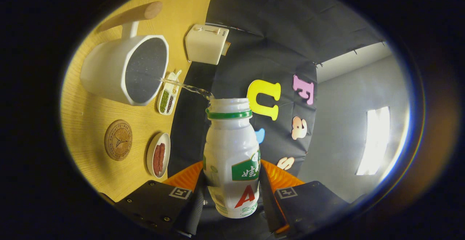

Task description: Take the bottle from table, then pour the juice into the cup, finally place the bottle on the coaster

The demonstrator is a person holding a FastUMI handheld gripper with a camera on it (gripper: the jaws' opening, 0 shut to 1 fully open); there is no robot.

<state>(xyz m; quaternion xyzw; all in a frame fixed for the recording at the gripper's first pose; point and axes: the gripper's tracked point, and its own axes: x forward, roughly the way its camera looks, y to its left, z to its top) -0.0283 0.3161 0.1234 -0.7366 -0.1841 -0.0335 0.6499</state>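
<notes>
The gripper (232, 191) is holding the bottle (231, 160) between its two fingers, which are pressing on the lower part of its body from both sides, so the jaws are closed down to the width of the bottle. The bottle is tipped over toward the table, and a thin stream of clear liquid (185, 86) is running from its open mouth into the cup (125, 69), a white cup with a dark inside and a wooden handle. I judge that the bottle is small and light, and that it is getting lighter as it is emptying; its plastic wall looks smooth and a little glossy, so it may slip or turn if the hold is too loose, and it may dent if the hold is too strong. The wide lower body, where the fingers are now, seems the best place to hold it, because the neck under the green ring is narrower. The table (91, 123) is of pale wood, flat and smooth. On it the round coaster (118, 140) is lying free near the cup, with a small dish (158, 155) just beside it, a narrow tray of beans (168, 95) and a white toaster (205, 44) farther off. Behind the table a black cloth wall (261, 25) is hanging, and a grey room wall (345, 123) is showing beyond it.
</notes>
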